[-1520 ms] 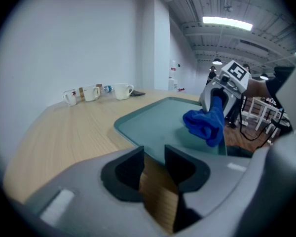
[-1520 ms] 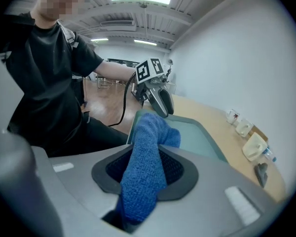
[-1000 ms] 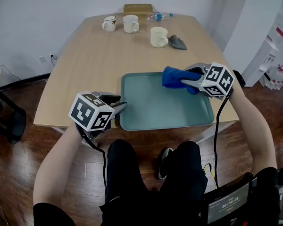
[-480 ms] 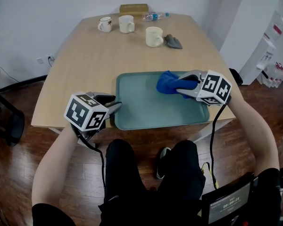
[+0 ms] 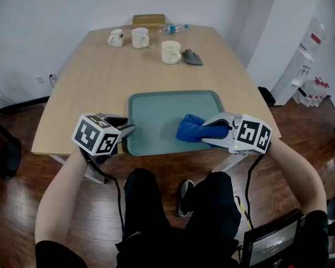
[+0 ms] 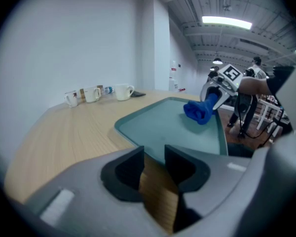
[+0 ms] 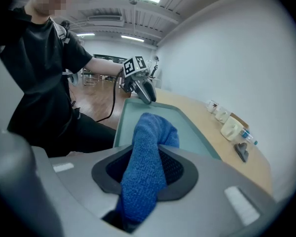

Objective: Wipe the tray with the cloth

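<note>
A teal tray (image 5: 159, 113) lies on the wooden table near its front edge. My right gripper (image 5: 209, 132) is shut on a bunched blue cloth (image 5: 190, 128), which rests on the tray's near right part. In the right gripper view the cloth (image 7: 150, 132) fills the space between the jaws and hangs over the tray (image 7: 129, 116). My left gripper (image 5: 128, 130) sits at the tray's near left corner. In its own view the left gripper (image 6: 154, 154) has a narrow gap with bare table showing through, and the tray (image 6: 163, 127) begins just past the tips.
Three mugs (image 5: 115, 37) (image 5: 139, 37) (image 5: 171, 52), a grey object (image 5: 192, 57), a plastic bottle (image 5: 170, 28) and a cardboard box (image 5: 148, 20) stand at the table's far end. A white shelf unit (image 5: 301, 71) stands to the right. The person's knees are under the front edge.
My right gripper has dragged the blue cloth from the tray's far right corner toward its near edge and leftward. The left gripper has stayed at the tray's corner.
</note>
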Demonstrator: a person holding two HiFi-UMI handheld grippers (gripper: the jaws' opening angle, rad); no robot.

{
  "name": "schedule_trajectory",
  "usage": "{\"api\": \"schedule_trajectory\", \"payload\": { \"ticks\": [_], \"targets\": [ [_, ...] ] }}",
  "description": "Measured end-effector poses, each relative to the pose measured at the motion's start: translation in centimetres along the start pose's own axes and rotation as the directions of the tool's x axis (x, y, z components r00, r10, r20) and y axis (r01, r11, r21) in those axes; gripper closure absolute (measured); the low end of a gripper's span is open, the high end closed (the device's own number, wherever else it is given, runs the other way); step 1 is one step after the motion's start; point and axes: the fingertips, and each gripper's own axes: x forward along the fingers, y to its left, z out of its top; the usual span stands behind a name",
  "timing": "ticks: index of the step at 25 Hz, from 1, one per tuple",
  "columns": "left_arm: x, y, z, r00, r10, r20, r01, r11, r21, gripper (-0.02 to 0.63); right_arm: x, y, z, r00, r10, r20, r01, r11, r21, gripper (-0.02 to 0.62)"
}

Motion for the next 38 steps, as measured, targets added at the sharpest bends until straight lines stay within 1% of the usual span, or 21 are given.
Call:
{"api": "schedule_trajectory", "payload": {
  "ticks": [5, 7, 9, 11, 15, 18, 22, 24, 26, 29, 32, 38],
  "targets": [
    [0.1, -0.1, -0.1, 1.000, -0.016, -0.006, 0.016, 1.000, -0.005, 0.472, -0.2, 2.3, 0.8, 0.999, 0.047, -0.002, -0.047, 0.998, -0.036, 0.483],
    [0.1, -0.3, -0.2, 1.000, -0.023, -0.005, 0.023, 1.000, -0.005, 0.472, -0.2, 2.4, 0.8, 0.998, 0.058, -0.004, -0.058, 0.997, -0.042, 0.483],
    [0.0, -0.1, 0.0, 1.000, -0.008, 0.000, 0.008, 1.000, -0.003, 0.472, -0.4, 2.0, 0.8, 0.998, 0.062, -0.001, -0.062, 0.997, -0.047, 0.483],
    [0.0, -0.1, 0.1, 1.000, -0.006, 0.002, 0.006, 1.000, -0.002, 0.472, -0.7, 0.9, 0.9, 0.999, 0.046, 0.005, -0.045, 0.998, -0.053, 0.483],
    [0.0, -0.1, 0.0, 1.000, -0.016, -0.002, 0.016, 1.000, -0.008, 0.472, -1.2, -3.8, -0.1, 0.999, -0.037, 0.002, 0.037, 0.999, -0.025, 0.483],
    [0.0, -0.1, 0.0, 1.000, -0.016, -0.002, 0.016, 1.000, -0.009, 0.472, -1.2, -8.4, -2.4, 0.994, -0.105, -0.036, 0.105, 0.994, 0.010, 0.483],
    [0.0, -0.1, 0.0, 1.000, -0.018, -0.002, 0.018, 1.000, -0.011, 0.472, -1.3, -14.4, -4.8, 0.978, -0.189, -0.087, 0.193, 0.980, 0.049, 0.483],
    [0.0, -0.1, 0.0, 1.000, -0.017, -0.001, 0.017, 1.000, -0.011, 0.472, -1.3, -16.7, -5.5, 0.971, -0.215, -0.104, 0.223, 0.972, 0.071, 0.483],
    [0.0, -0.2, 0.0, 1.000, -0.013, 0.001, 0.013, 1.000, -0.010, 0.472, -1.0, -18.1, -6.1, 0.968, -0.226, -0.110, 0.236, 0.967, 0.091, 0.483],
    [0.0, -0.1, 0.0, 1.000, -0.007, 0.003, 0.007, 1.000, -0.008, 0.472, -0.7, -18.5, -6.4, 0.971, -0.225, -0.086, 0.234, 0.964, 0.125, 0.483],
    [0.1, -0.1, 0.0, 1.000, -0.007, 0.004, 0.007, 1.000, -0.006, 0.472, -0.8, -17.4, -6.4, 0.974, -0.217, -0.060, 0.224, 0.964, 0.145, 0.483],
    [0.1, 0.1, -0.1, 1.000, 0.000, 0.006, 0.000, 1.000, -0.003, 0.472, -1.0, -13.7, -5.8, 0.983, -0.174, -0.052, 0.180, 0.976, 0.126, 0.483]
  ]
}}
